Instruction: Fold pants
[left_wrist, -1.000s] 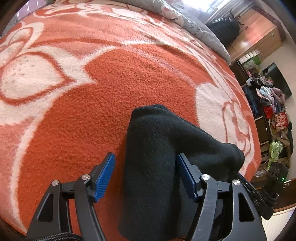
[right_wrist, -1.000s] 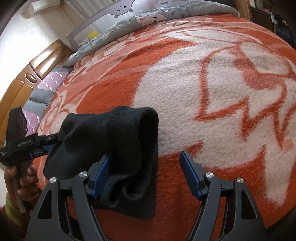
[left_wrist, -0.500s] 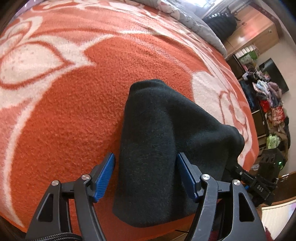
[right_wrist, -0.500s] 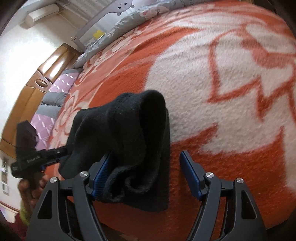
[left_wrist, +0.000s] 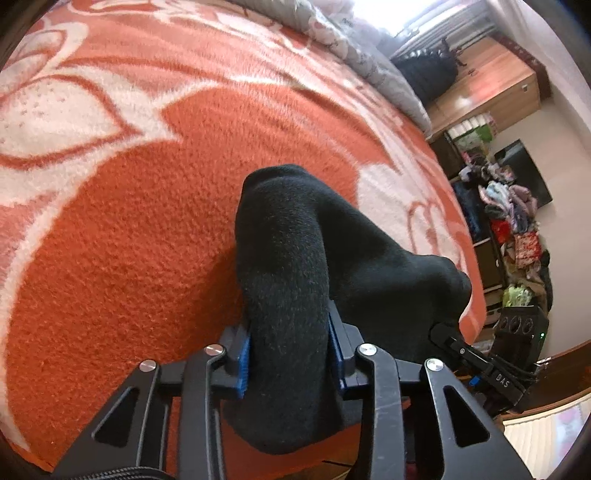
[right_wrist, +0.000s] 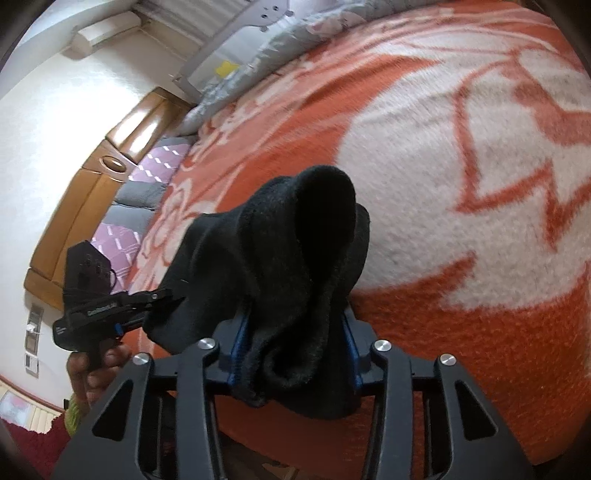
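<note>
The black pants (left_wrist: 291, 258) are bunched and folded, lifted off the near edge of an orange and white blanket (left_wrist: 129, 221). My left gripper (left_wrist: 290, 350) is shut on one thick end of the fabric. My right gripper (right_wrist: 293, 354) is shut on the other end of the pants (right_wrist: 295, 258), which sag between the two grippers. The right gripper also shows at the right of the left wrist view (left_wrist: 454, 343). The left gripper also shows at the left of the right wrist view (right_wrist: 162, 299), held by a hand.
The blanket covers a bed (right_wrist: 461, 184) with grey pillows (left_wrist: 362, 55) at the far side. A wooden cabinet (left_wrist: 487, 85) and piled clothes (left_wrist: 506, 214) stand beyond the bed. A wooden headboard (right_wrist: 96, 199) lies at the left.
Both grippers have gone from open to shut on the pants. The fabric has bunched up and risen off the blanket.
</note>
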